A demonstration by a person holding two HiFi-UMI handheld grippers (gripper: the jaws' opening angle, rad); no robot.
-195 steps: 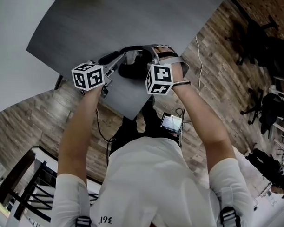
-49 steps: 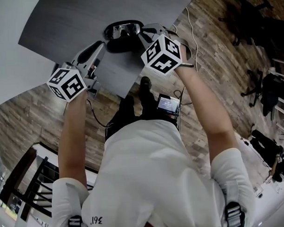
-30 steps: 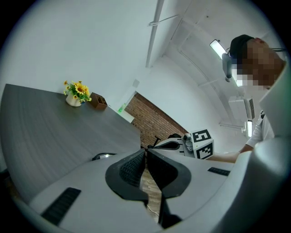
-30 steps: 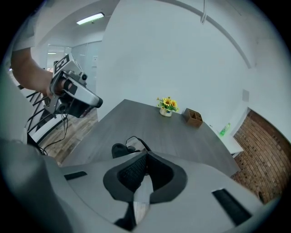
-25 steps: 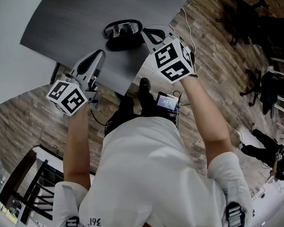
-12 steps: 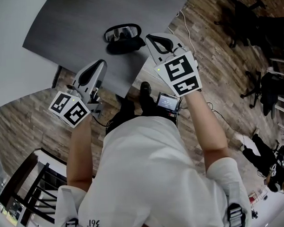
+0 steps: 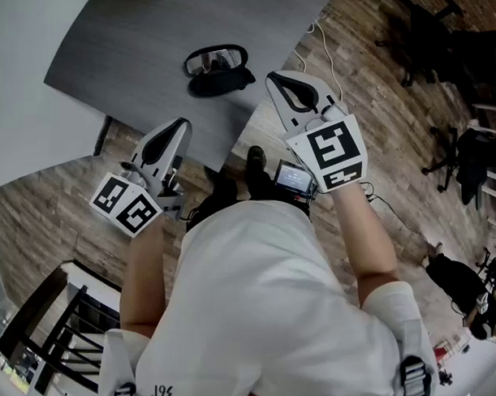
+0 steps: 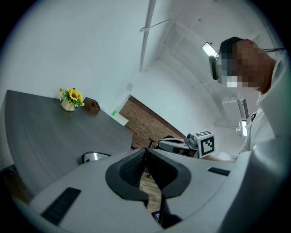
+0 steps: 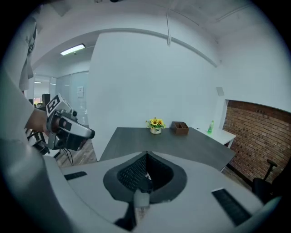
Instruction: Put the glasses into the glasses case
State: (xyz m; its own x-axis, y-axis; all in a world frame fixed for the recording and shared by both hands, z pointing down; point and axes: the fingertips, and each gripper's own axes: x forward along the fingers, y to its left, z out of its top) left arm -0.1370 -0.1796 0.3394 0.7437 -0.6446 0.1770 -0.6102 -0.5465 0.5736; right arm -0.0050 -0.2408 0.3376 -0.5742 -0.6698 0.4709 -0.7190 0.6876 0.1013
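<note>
The left gripper (image 7: 179, 125) hung closed and empty, just off the desk's (image 7: 137, 43) near edge. On the desk, the glasses (image 7: 216, 60) lay on their black case (image 7: 224, 80). The right gripper (image 7: 281, 77), likewise closed and empty, hovered beside the corner.

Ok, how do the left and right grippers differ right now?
In the head view the right gripper sits higher, by the table's right edge; the left gripper sits lower, by its near edge. The right gripper aims at the flowers; the left gripper aims at the right one. Both have jaws shut, empty.
</note>
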